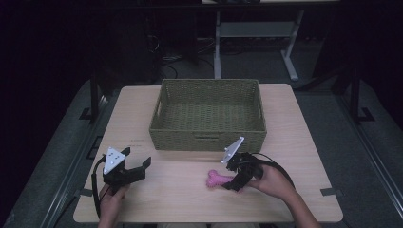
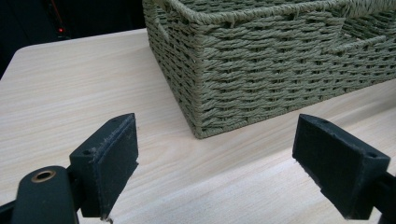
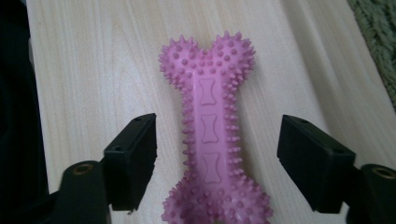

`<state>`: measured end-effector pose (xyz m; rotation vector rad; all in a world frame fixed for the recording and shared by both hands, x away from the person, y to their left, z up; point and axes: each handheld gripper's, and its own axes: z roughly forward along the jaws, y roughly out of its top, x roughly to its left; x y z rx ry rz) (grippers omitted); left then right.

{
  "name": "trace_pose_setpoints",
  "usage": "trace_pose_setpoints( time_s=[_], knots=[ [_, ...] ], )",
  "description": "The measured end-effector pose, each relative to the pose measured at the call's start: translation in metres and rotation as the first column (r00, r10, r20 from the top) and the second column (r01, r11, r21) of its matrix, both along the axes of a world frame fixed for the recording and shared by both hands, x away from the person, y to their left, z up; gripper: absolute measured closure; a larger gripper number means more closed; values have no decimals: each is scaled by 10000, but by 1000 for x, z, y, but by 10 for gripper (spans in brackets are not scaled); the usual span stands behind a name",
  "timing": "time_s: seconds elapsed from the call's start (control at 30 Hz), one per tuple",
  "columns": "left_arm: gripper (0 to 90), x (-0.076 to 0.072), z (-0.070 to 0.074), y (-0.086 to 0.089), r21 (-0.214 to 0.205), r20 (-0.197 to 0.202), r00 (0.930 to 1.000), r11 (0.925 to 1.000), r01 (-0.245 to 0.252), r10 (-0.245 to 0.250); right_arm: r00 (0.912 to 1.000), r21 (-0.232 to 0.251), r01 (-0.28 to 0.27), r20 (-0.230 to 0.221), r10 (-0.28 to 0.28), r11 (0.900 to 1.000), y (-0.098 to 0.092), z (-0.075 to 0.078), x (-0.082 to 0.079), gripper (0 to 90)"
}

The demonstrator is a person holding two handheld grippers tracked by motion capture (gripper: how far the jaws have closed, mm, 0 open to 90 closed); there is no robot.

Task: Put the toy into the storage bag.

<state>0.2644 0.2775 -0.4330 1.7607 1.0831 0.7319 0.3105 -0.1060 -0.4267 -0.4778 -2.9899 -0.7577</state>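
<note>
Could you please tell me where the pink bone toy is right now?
In the high view the bone toy lies on the table, right of centre, just in front of the basket; it sits between the open jaws of the right gripper, untouched.

basket (image 1: pixel 207 135) blocks the table's (image 1: pixel 157 199) far middle; bare wood on its near side.

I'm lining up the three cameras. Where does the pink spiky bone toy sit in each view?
High view: the pink bone toy lies on the table in front of the basket, at the right gripper.
Left gripper view: not in it.
Right gripper view: centre, between the fingers.
Shared landmark: the woven basket.
</note>
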Motion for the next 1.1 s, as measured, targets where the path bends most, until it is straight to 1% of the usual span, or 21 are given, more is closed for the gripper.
trace_pose_setpoints(
  time_s=[0.2, 0.23, 0.3, 0.5, 0.6, 0.83, 1.1],
  knots=[
    [139, 0, 0, 0, -29, -24, 10000, 10000, -13, 13, 9998, -340, -153, -108, 150, 9993, 5, -5, 1, 325],
    [138, 0, 0, 0, -29, -24, 10000, 10000, -13, 13, 9998, -340, -153, -108, 150, 9993, 5, -5, 1, 325],
    [138, 0, 0, 0, -20, -24, 10000, 10000, 13, -13, 9996, -448, -228, -169, 221, 9987, 8, -7, 1, 348],
    [138, 0, 0, 1, -43, -36, 10000, 10000, -15, 15, 9991, -503, -426, -74, 423, 9978, 11, -8, 0, 398],
    [138, 0, 0, 1, -77, -20, 10000, 10000, -28, 28, 9988, -683, -489, -50, 486, 9965, 12, -11, -1, 431],
    [138, 0, 0, 1, -74, -33, 10000, 10000, -34, 34, 9978, -929, -640, 122, 654, 9936, 17, -13, -2, 456],
    [139, 0, 0, 2, -97, -35, 10000, 9999, -58, 58, 9970, -1029, -704, 246, 733, 9922, 20, -14, -3, 489]
  ],
)
